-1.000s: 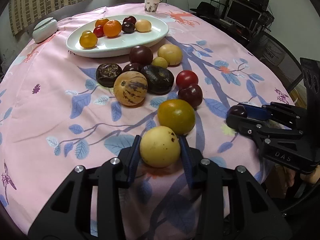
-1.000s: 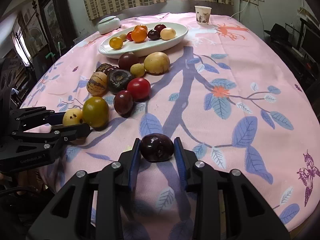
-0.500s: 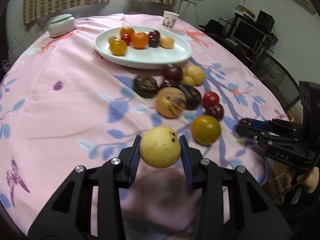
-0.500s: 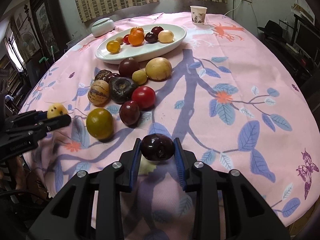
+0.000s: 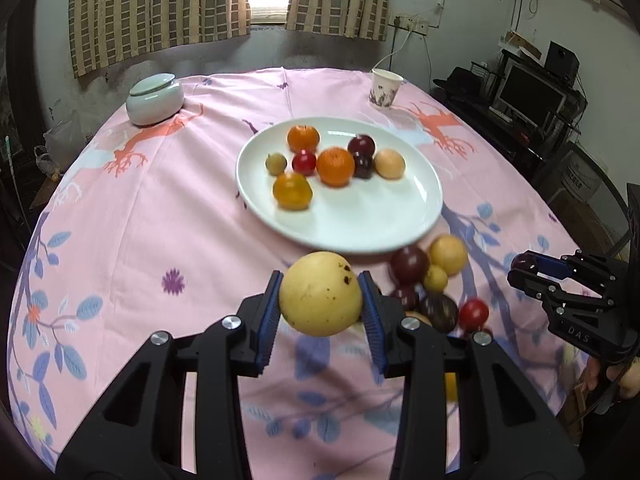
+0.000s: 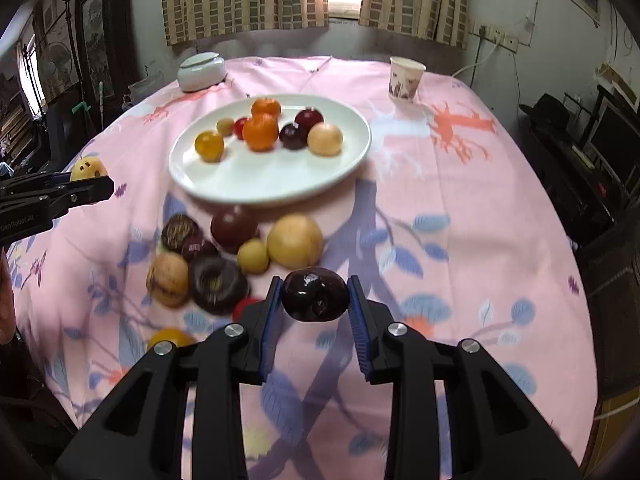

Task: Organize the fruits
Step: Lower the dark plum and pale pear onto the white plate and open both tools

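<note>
Both grippers loaded, headed for the plate

Left gripper (image 5: 320,300) had its jaws pinching a yellow fruit (image 5: 320,294), held clear of the cloth just short of the white plate (image 5: 360,232). Right gripper (image 6: 314,300) pinched a dark plum (image 6: 315,294), prob also plate-bound. Loose fruit pile (image 6: 224,256) sat near the plate's front rim. Readable txt: "DAS" on right gripper, "GenRobot.AI" on left.

A round pale-yellow fruit with dark specks (image 5: 320,294) and a glossy dark-purple plum (image 6: 315,294) are each clamped above the cloth; the white oval plate (image 6: 224,184) holds eight small fruits.
</note>
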Demonstrator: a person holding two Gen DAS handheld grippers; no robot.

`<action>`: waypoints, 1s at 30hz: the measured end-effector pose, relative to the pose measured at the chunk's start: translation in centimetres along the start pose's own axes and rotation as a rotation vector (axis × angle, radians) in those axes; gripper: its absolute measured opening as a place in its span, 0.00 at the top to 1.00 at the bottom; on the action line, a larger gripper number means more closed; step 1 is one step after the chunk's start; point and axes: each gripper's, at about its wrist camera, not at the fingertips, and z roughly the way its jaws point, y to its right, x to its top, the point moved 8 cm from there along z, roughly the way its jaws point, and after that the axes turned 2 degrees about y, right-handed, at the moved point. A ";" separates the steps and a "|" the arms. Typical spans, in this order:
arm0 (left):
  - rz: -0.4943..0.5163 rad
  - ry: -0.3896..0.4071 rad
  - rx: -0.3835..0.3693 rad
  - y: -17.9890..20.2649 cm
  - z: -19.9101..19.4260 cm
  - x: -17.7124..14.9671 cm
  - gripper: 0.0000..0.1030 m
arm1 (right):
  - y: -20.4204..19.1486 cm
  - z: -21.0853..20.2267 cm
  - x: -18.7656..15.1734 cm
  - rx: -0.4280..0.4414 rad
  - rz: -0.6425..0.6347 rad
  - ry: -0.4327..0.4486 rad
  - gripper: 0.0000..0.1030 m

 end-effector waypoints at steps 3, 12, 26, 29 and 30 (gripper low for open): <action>0.017 0.017 0.027 -0.1 0.7 2.5 0.63 | 0.2 0.5 2.1 0.022 -0.007 0.009 0.68; 0.035 -0.034 0.040 -0.1 5.7 11.0 0.63 | 0.8 3.3 12.6 0.095 -0.028 0.049 0.68; -0.003 -0.174 0.012 -0.2 16.3 13.1 0.62 | 0.5 13.6 15.1 0.080 -0.090 -0.031 0.69; 0.015 -0.187 -0.007 0.7 17.4 13.6 0.62 | 0.2 14.3 15.2 0.094 -0.093 -0.031 0.69; 0.021 -0.189 -0.006 1.0 17.8 13.7 0.62 | 0.2 14.4 15.1 0.101 -0.094 -0.030 0.69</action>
